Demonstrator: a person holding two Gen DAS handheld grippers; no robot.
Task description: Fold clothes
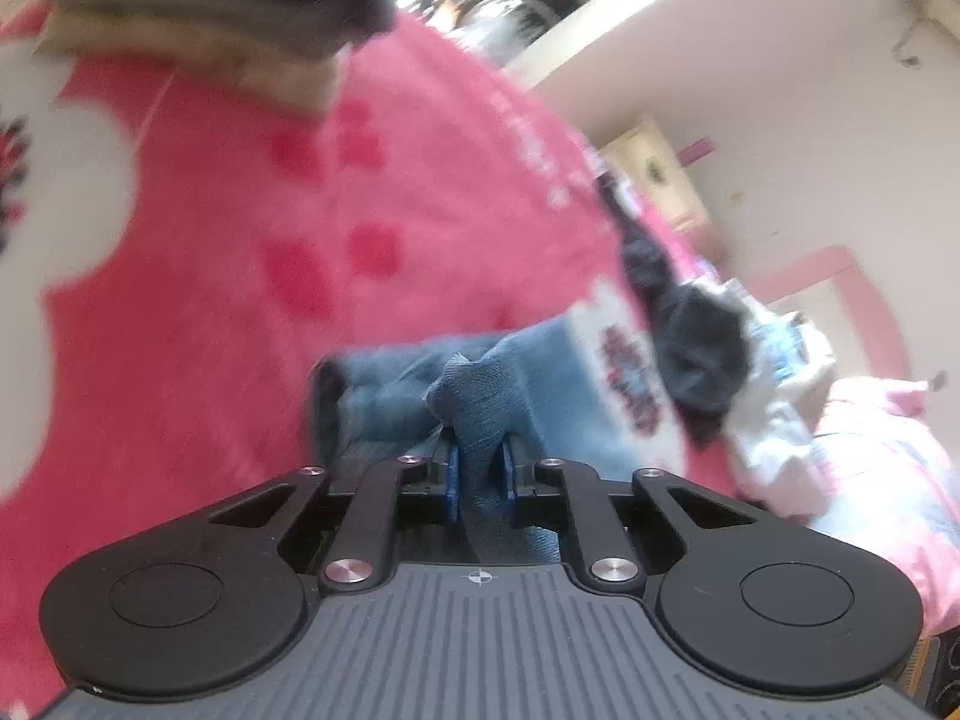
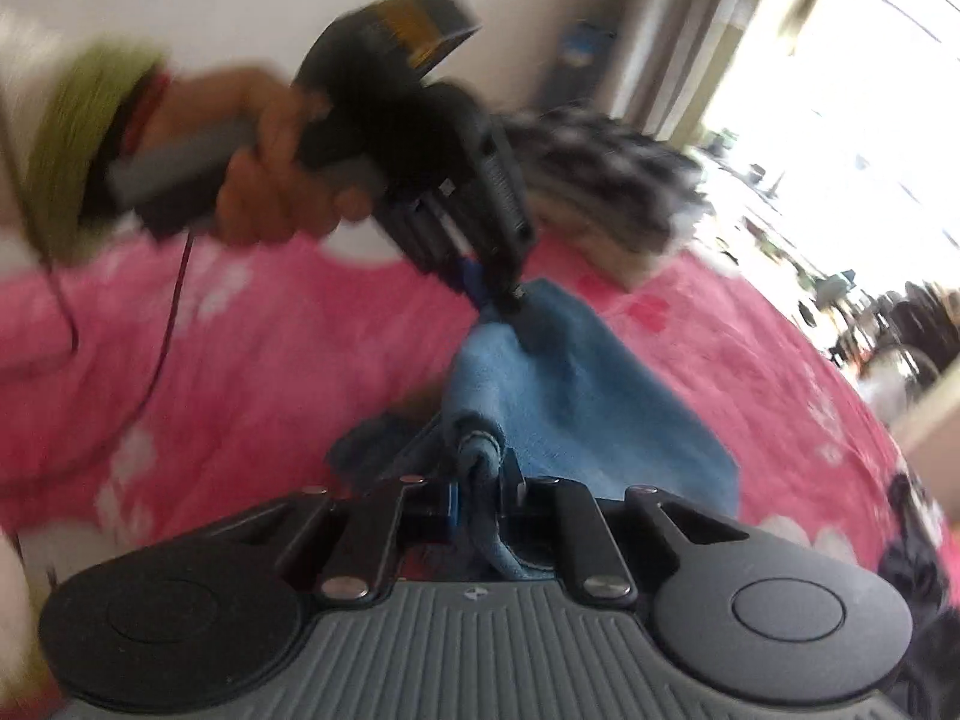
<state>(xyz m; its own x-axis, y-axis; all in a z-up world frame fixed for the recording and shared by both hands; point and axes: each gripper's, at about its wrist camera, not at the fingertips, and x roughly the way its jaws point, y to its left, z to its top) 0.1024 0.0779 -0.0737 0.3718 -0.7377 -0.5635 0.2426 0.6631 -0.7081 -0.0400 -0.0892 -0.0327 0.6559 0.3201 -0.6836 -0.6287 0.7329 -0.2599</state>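
Pinching one blue cloth (image 2: 570, 384) between them, both grippers have their jaws nearly closed on bunched fabric: the left gripper (image 1: 480, 468) grips a corner, and the right gripper (image 2: 480, 480) clamps another rolled edge. The cloth hangs just above the pink blanket (image 2: 270, 360), stretched between the two tools with the left gripper (image 2: 498, 294) straight ahead of the right. Its free part droops to the right, so bringing the held corners together looks like the next fold.

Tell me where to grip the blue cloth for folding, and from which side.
Grip it at two corners of one edge, coming in from above and the near side. The blue cloth is limp, so it drapes from pinched corners: the right tongs and left tongs each clamp a bunched corner over the pink blanket.
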